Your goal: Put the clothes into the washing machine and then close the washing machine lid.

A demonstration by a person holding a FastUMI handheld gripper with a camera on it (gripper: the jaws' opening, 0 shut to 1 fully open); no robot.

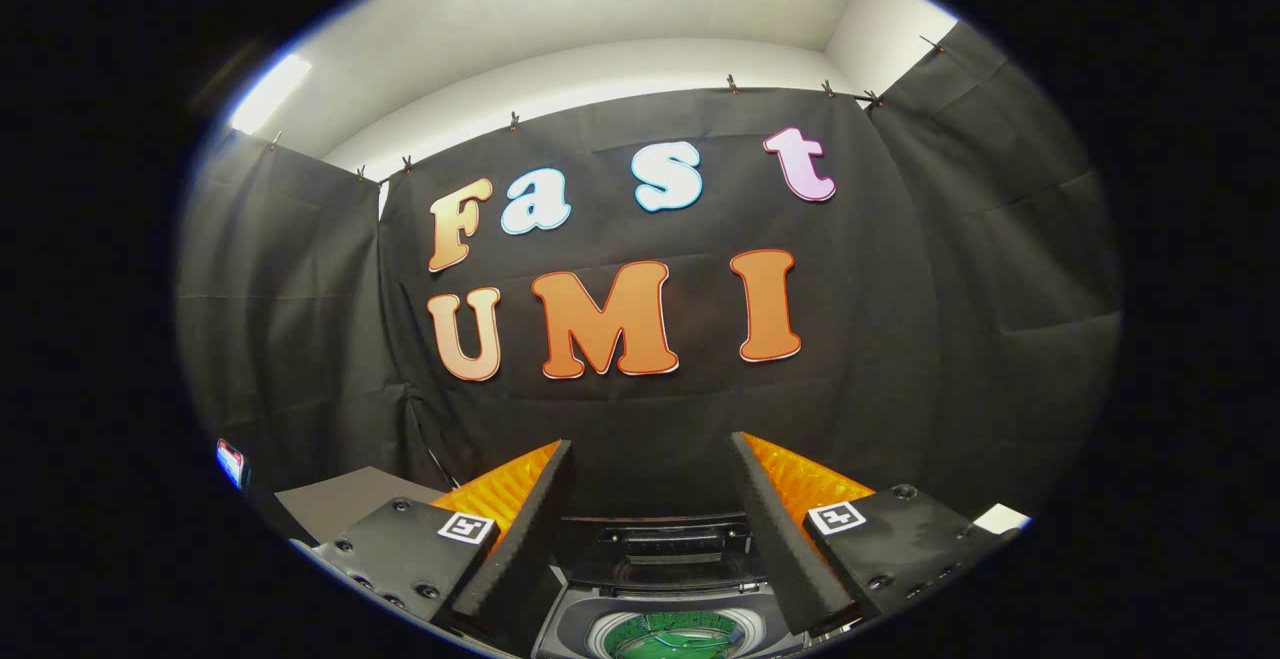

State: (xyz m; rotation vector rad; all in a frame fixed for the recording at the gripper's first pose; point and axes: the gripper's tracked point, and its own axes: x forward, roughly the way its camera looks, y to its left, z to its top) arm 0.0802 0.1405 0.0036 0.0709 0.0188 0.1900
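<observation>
While gripper (650, 499) hangs open (nothing held), washing machine (665, 629) drum mouth sits uncovered between fingers, below.

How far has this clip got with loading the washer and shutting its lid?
Done: green cloth appears to lie in the washing machine drum, though whether it is the clothes cannot be told. In hand: nothing; the tool is open and empty, fingers spread above the opening. Left: the lid looks raised behind the drum, so closing it remains.
</observation>
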